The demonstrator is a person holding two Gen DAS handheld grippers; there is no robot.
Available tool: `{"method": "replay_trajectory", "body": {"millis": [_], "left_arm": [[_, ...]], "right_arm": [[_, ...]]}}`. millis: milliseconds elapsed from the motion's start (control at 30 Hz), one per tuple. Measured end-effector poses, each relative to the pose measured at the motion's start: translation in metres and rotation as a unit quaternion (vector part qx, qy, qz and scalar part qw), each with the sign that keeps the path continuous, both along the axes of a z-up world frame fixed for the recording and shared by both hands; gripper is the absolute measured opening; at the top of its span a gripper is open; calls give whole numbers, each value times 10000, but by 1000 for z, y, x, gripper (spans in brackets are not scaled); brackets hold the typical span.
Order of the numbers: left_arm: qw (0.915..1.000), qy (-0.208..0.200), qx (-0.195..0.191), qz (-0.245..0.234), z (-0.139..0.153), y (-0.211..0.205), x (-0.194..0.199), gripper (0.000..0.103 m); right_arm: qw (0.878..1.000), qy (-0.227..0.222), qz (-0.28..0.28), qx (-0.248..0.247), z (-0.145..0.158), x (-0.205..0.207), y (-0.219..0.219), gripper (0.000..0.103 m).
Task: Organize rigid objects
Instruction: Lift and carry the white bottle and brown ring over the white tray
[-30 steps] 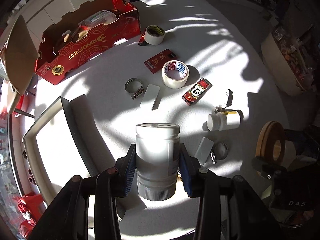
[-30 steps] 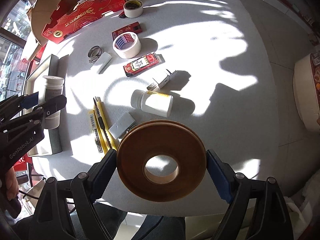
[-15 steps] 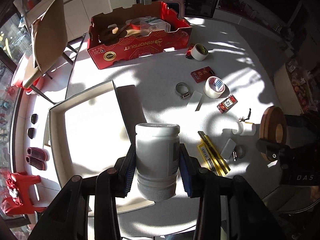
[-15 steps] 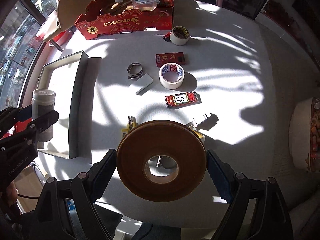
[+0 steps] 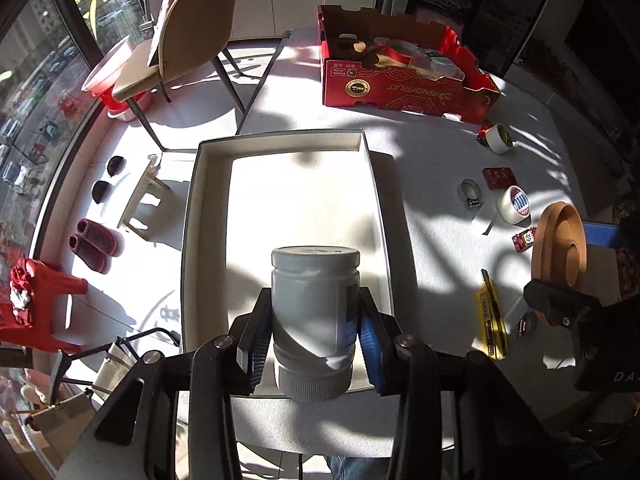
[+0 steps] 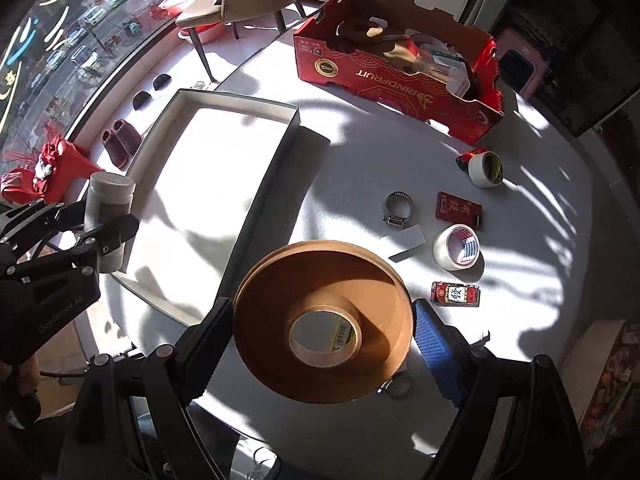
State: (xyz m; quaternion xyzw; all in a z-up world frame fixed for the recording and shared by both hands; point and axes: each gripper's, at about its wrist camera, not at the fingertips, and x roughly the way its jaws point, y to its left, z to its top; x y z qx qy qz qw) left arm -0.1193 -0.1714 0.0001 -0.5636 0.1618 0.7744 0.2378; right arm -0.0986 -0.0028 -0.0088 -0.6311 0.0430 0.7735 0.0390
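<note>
A white plastic jar (image 5: 312, 292) with a grey screw cap, lying cap towards the camera, is clamped between the pads of my left gripper (image 5: 316, 332). It hangs over the near end of a shallow white tray (image 5: 192, 240). My right gripper (image 6: 324, 324) is shut on a large brown tape roll (image 6: 360, 280), held flat above the table just right of the tray's (image 6: 256, 200) edge. The right wrist view also shows the left gripper (image 6: 100, 232) and jar (image 6: 108, 196) at the far left.
A red cardboard box (image 6: 400, 76) with items stands at the back. On the table lie two white tape rolls (image 6: 456, 246) (image 6: 486, 168), a hose clamp (image 6: 398, 206), two red packs (image 6: 458, 210) (image 6: 454, 294) and a yellow knife (image 5: 490, 320). A chair (image 5: 180, 32) stands beyond the tray.
Both grippers have carried their loads sideways towards the white tray while rolling. The jar went from over the bare table to over the tray. The roll now hangs beside the tray's edge.
</note>
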Motion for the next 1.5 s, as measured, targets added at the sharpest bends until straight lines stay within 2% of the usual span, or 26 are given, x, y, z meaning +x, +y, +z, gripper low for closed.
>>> {"method": "replay_trajectory", "body": {"millis": [200,467,1100,1367,1500], "left_arm": [[9999,11,-95,106,-1,-19,0,43],[9998,35,-174,118,2,-32,-6,43],[9998,-116,-77,171,-9,-38,-14,43],[9994,-43,16,344,-8,-24,-52,43],[9987,16,37,505,-12,-11,-79,43]], "right_arm": [[9987,184,475,-98,3,-27,-42,88],[9947,243,999,-54,-3,-28,-79,88],[9986,-104,495,-153,-22,-35,-67,88],[9989,-134,25,-447,-28,-64,-46,88],[9990,-61,-31,-451,-30,-88,-42,88]]}}
